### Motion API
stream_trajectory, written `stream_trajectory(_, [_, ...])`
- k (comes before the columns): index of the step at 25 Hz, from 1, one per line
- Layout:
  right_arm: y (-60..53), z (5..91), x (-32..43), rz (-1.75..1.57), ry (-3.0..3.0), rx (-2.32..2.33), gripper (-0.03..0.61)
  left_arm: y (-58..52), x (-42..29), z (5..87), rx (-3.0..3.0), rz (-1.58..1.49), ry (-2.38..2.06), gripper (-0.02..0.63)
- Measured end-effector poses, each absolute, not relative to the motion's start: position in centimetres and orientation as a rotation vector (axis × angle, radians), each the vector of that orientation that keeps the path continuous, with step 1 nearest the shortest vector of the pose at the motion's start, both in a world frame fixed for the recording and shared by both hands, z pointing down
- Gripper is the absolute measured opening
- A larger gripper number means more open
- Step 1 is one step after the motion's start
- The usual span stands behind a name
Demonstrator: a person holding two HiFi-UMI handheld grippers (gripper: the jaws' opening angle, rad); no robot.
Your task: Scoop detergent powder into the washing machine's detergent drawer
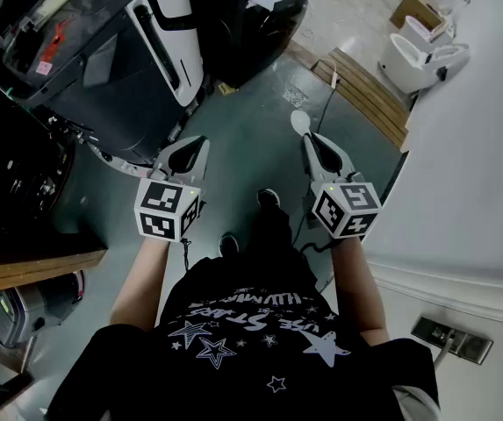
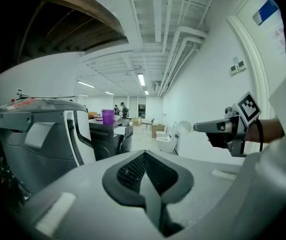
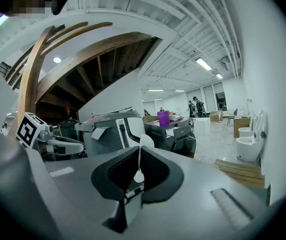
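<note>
The right claw (image 3: 138, 170) is pinched narrow on the thin handle of a white plastic spoon (image 3: 144, 143). Its ribbed black pads meet around the handle, and the rounded bowl sticks out past the tips (image 1: 300, 122). The left claw (image 2: 144, 173) is closed on nothing, its pads pressed together. Both are held level above the smooth grey floor (image 1: 251, 139). The washer (image 1: 137, 55), boxy grey with a glossy white panel, stands ahead to the left, apart from both claws. No drawer can be made out.
</note>
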State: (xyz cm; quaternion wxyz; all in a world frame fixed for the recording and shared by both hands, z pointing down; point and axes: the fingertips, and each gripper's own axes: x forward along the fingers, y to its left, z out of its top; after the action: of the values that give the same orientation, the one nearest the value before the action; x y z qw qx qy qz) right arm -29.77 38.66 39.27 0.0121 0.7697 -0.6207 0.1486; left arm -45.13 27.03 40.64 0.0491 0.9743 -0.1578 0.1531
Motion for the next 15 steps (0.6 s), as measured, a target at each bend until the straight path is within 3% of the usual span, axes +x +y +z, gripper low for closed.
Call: stream_trajectory(15, [39.4,39.3,-27.3,0.470,-1.907,2.404,0.035,27.4,-43.2,38.9,3.032,0.422,-0.478,0.000])
